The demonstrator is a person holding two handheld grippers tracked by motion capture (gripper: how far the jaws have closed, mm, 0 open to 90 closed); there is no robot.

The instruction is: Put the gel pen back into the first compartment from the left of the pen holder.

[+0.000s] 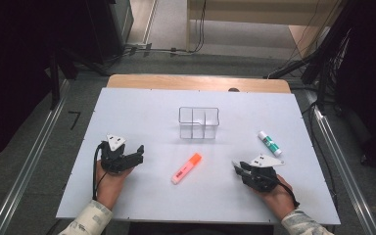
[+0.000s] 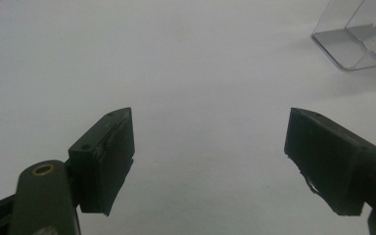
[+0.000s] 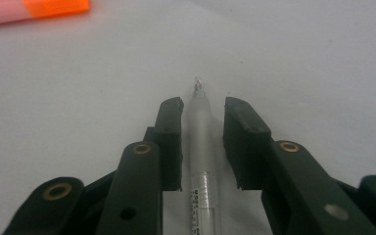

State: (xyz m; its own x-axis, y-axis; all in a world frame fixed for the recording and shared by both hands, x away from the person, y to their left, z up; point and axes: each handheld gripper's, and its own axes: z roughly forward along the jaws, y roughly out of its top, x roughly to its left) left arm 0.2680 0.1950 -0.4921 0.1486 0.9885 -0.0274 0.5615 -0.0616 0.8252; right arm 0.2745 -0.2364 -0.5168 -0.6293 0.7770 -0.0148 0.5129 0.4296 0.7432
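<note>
Two jaws of the right gripper (image 3: 203, 110) flank a clear pen (image 3: 201, 147) (narrow gaps, not pinching).

Slim clear plastic pen (image 3: 203, 147) with a frosted front barrel, flat on the white table (image 3: 298, 58).

Lying lengthwise between the two black jaws of the right gripper (image 3: 203, 108), in line with them. Fine pointed tip poking out just past the jaw ends. Close against one jaw, a thin strip of table showing between barrel and the other. Silvery band and small dark print farther back on the see-through barrel. Resting on the table's right half, nearer its front edge than its far edge, well in from the right edge.
</note>
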